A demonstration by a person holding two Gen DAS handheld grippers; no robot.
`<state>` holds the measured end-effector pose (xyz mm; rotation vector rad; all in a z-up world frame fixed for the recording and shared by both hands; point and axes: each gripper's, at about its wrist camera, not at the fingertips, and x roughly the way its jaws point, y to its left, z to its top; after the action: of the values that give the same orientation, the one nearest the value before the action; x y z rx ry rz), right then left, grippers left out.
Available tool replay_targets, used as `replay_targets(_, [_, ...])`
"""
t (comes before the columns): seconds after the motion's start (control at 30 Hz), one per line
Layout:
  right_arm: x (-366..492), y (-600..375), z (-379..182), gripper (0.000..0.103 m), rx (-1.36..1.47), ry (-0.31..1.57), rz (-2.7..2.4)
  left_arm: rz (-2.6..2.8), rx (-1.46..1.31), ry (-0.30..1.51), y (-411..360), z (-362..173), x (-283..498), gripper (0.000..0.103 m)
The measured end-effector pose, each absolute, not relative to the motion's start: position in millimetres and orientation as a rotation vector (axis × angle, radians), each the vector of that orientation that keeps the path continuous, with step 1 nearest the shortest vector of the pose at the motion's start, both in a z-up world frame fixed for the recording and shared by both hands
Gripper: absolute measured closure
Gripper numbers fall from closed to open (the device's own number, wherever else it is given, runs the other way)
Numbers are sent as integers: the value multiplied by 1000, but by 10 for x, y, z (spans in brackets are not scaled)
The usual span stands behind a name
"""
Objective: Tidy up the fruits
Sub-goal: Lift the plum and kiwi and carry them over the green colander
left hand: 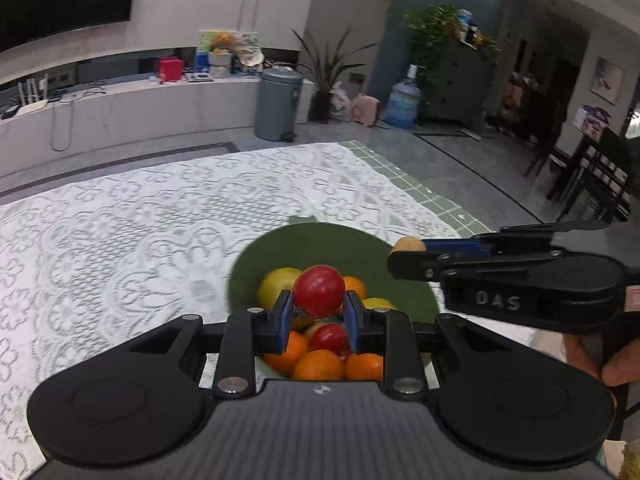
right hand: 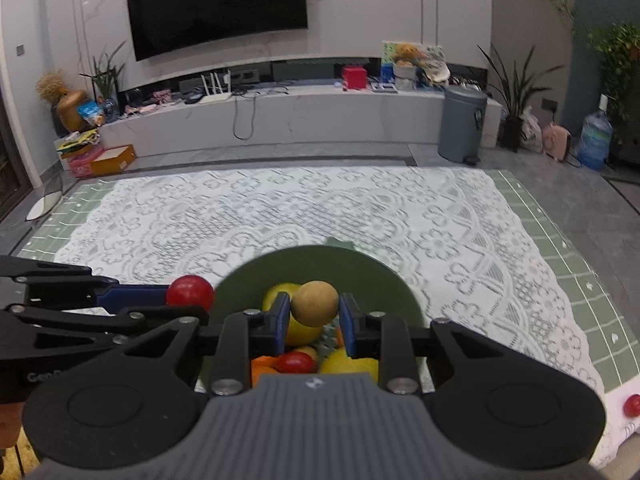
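Note:
A green bowl (left hand: 332, 246) (right hand: 316, 264) sits on the lace-covered table, holding oranges (left hand: 320, 364), yellow fruits (left hand: 278, 282) (right hand: 348, 360) and a small red fruit (left hand: 330, 336) (right hand: 295, 362). My left gripper (left hand: 319, 312) is shut on a red round fruit (left hand: 319, 291) held above the bowl; the same fruit (right hand: 190, 291) shows at the left of the right wrist view. My right gripper (right hand: 315, 318) is shut on a tan round fruit (right hand: 315, 304) over the bowl; that fruit (left hand: 408, 245) pokes out at the right of the left wrist view.
A white lace cloth (right hand: 280, 208) over a green gridded mat (right hand: 568, 264) covers the table. One red fruit (right hand: 633, 405) lies near the table's right edge. Beyond stand a grey bin (right hand: 462, 124), a water jug (right hand: 596, 142) and a low TV bench (right hand: 280, 112).

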<state>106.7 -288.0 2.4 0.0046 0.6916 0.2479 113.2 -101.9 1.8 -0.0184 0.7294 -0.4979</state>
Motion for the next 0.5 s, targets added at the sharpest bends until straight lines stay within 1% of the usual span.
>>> replay_targets(0.27, [1256, -3026, -206, 80, -21, 772, 231, -560, 59, 745, -1242, -183, 1303, 73])
replay_targets(0.5, [1476, -3105, -337, 80, 68, 867, 262, -565, 113, 789, -1331, -381, 1471, 73])
